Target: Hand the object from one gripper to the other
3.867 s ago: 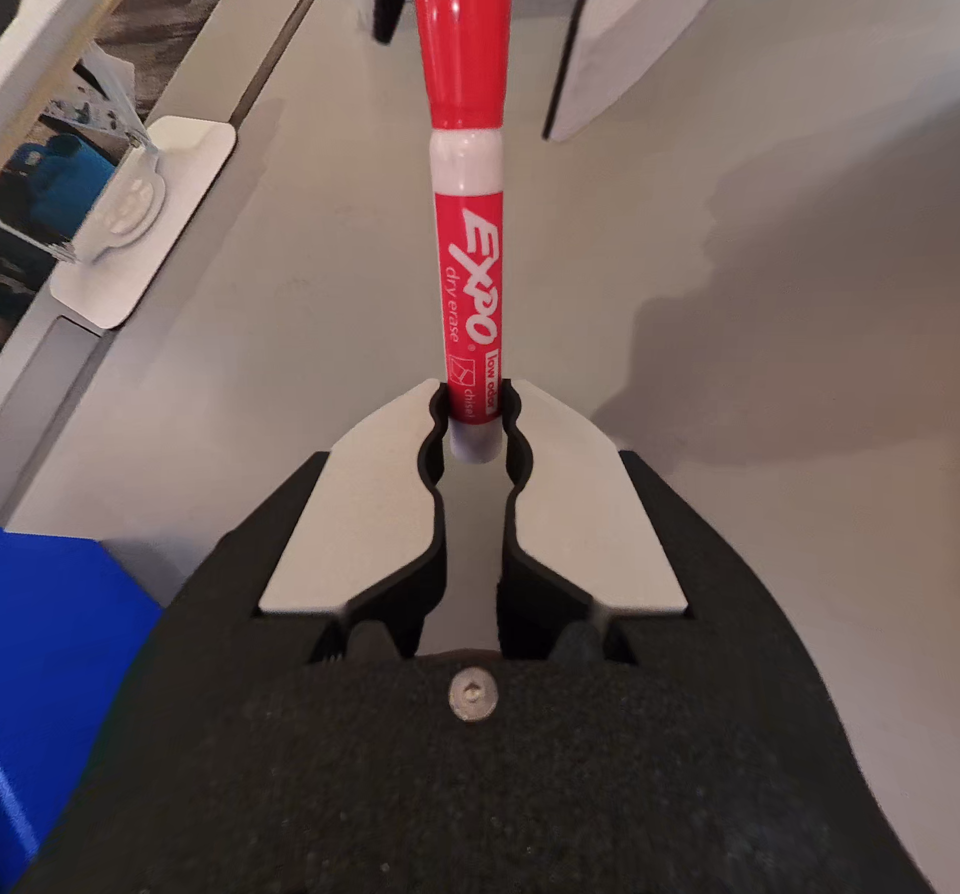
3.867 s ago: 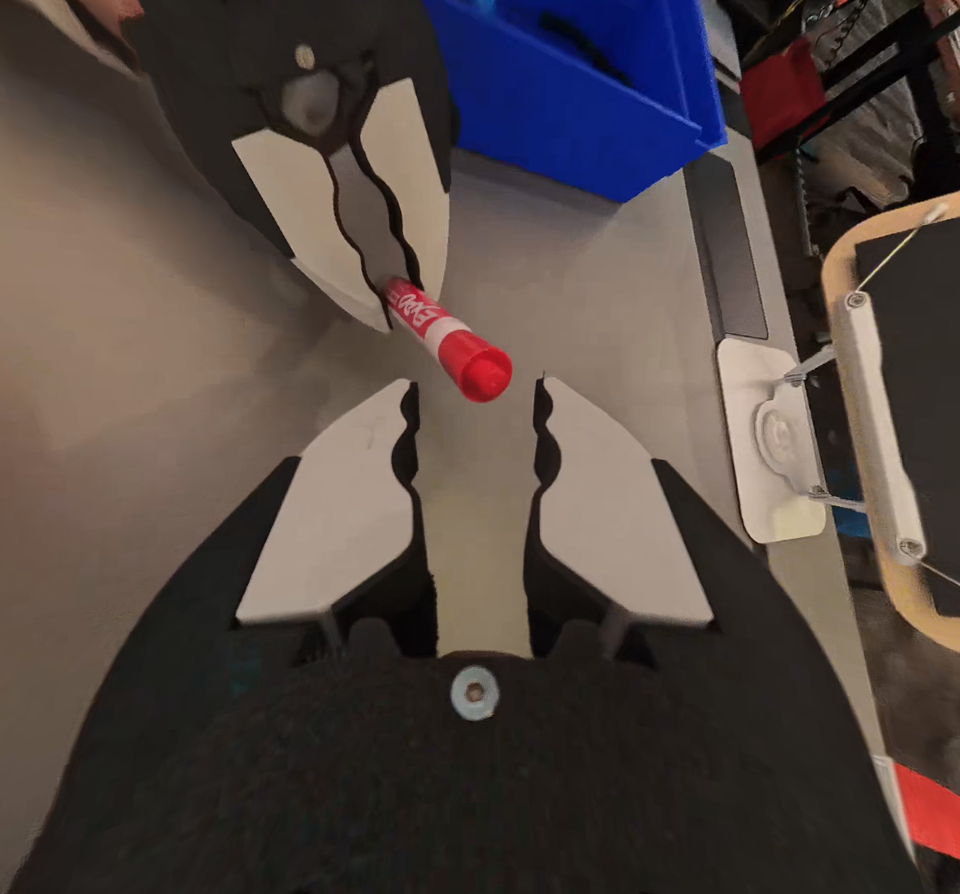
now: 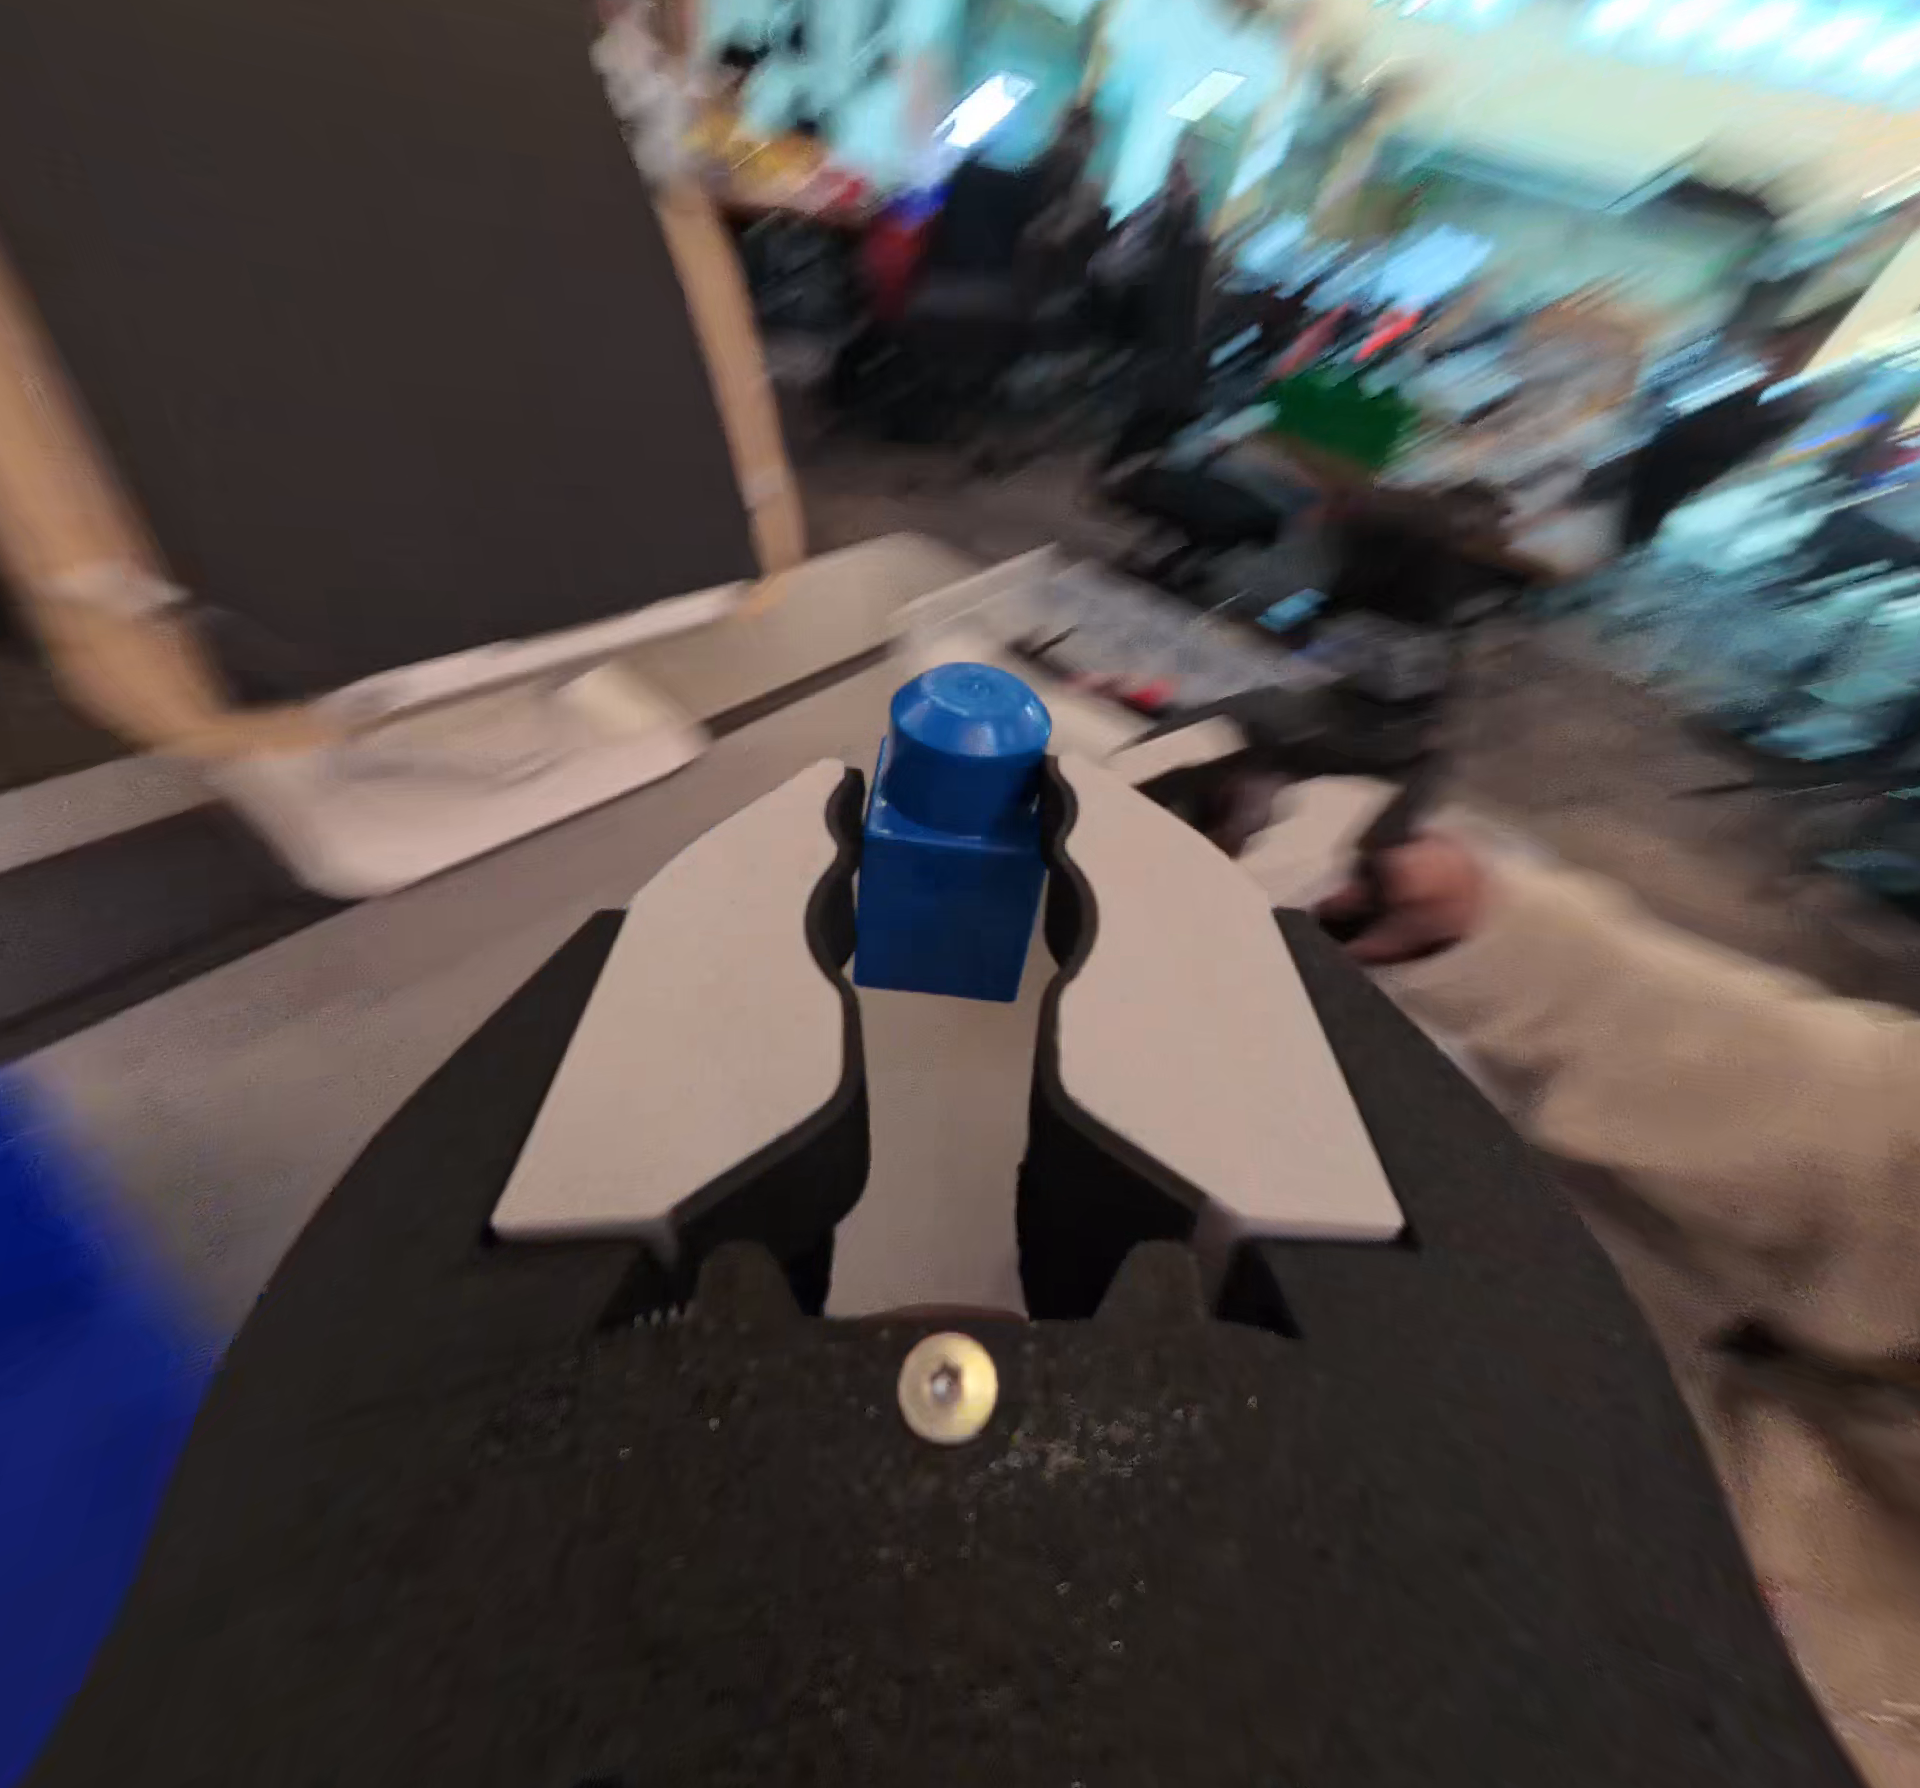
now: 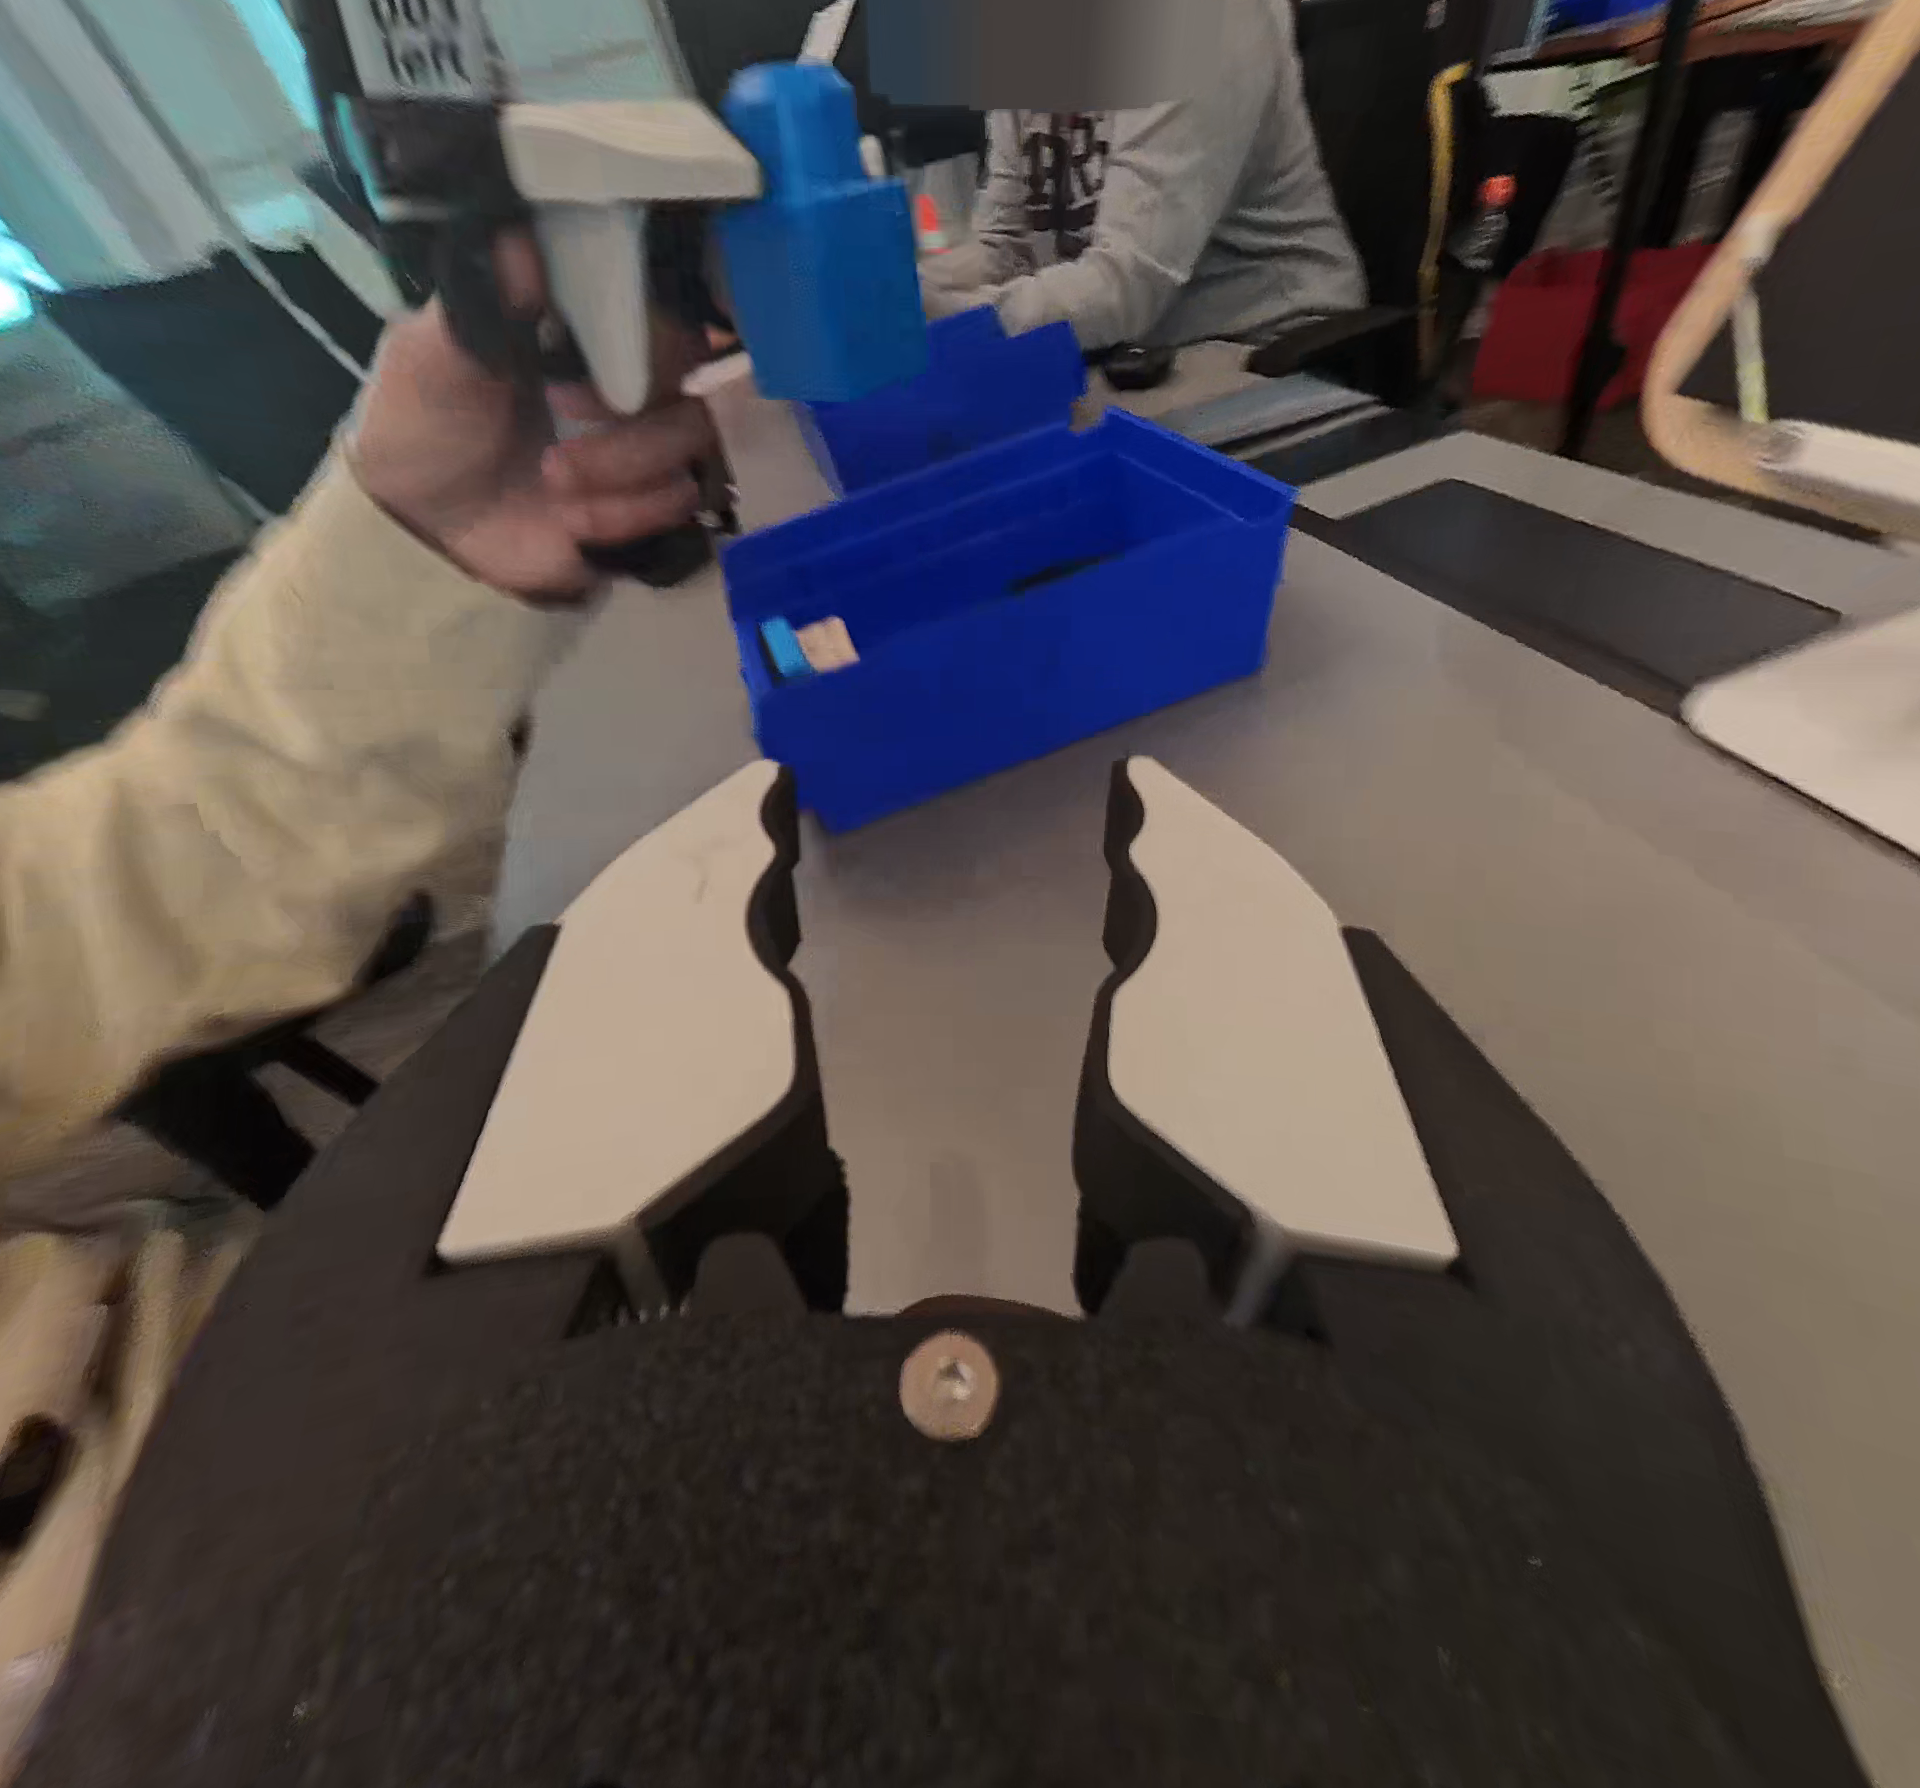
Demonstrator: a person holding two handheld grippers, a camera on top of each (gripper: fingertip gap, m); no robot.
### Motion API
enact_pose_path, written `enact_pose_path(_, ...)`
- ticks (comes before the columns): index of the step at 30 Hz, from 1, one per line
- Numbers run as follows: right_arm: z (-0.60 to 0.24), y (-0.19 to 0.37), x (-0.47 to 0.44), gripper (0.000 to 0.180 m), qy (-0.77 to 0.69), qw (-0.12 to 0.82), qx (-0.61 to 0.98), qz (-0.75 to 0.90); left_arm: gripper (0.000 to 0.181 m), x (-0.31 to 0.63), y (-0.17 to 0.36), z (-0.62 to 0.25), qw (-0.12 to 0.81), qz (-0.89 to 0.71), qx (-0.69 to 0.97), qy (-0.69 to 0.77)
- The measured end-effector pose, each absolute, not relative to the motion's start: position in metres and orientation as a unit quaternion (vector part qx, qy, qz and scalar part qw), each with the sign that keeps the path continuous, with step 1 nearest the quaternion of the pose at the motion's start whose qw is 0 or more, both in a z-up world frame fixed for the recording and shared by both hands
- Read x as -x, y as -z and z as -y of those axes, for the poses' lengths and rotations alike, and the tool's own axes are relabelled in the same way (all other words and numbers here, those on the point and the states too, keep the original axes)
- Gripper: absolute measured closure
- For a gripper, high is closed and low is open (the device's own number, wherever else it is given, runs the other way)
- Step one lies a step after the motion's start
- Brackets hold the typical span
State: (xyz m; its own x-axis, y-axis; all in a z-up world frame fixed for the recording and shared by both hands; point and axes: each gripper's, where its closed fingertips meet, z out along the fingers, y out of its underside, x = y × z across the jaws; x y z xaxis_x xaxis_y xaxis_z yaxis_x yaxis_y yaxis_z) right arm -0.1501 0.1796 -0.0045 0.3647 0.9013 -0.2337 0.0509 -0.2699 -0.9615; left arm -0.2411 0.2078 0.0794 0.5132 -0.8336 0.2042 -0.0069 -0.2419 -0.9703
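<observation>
In the left wrist view the room is a smear of motion blur — dark furniture, pale lit panels, a dark board with a light wooden frame (image 3: 727,325) at far left — above a grey table (image 3: 260,1042). The left gripper (image 3: 948,834) has its fingers pinching a blue plastic block with a round stud on top (image 3: 951,865), held near the fingertips with the stud pointing away. At right a hand in a cream sleeve (image 3: 1538,1042) shows, blurred.

In the right wrist view the table (image 4: 1455,886) carries an open blue plastic bin (image 4: 1039,689) just beyond the fingertips, a few small pieces in its near-left corner; a second blue bin (image 4: 956,398) lies behind it. A seated person in a grey sweatshirt (image 4: 1143,211) is at the far side. The right gripper (image 4: 948,803) has its fingers spread and empty. Up at far left a hand (image 4: 520,481) holds the left gripper, the block raised above the bins and well apart from the right fingers.

The handover looks not yet begun — best to steady the block, bring the spread fingers around its free part, and close squarely before the left lets go.
</observation>
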Motion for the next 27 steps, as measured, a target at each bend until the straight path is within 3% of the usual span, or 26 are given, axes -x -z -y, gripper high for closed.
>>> enact_pose_path(4, -0.16, -0.039, 0.18, 0.125, -0.567, 0.433, 0.603, 0.357, 0.149, 0.201, -0.105, -0.166, 0.492, -0.341, 0.598, 0.533)
enact_pose_path(14, -0.142, -0.053, 0.187, 0.124, -0.604, 0.431, 0.557, 0.374, 0.149, 0.177, -0.086, -0.147, 0.433, -0.364, 0.575, 0.591)
enact_pose_path(17, -0.139, -0.056, 0.184, 0.144, -0.61, 0.432, 0.548, 0.376, 0.149, 0.17, -0.078, -0.145, 0.422, -0.367, 0.58, 0.592)
enact_pose_path(21, -0.14, -0.049, 0.178, 0.144, -0.604, 0.407, 0.574, 0.375, 0.149, 0.168, -0.071, -0.147, 0.408, -0.371, 0.597, 0.583)
enact_pose_path(24, -0.143, -0.046, 0.171, 0.145, -0.597, 0.399, 0.588, 0.372, 0.131, 0.174, -0.064, -0.152, 0.441, -0.401, 0.62, 0.51)
enact_pose_path(27, -0.142, -0.039, 0.158, 0.144, -0.57, 0.377, 0.616, 0.392, 0.129, 0.185, -0.048, -0.149, 0.444, -0.465, 0.643, 0.416)
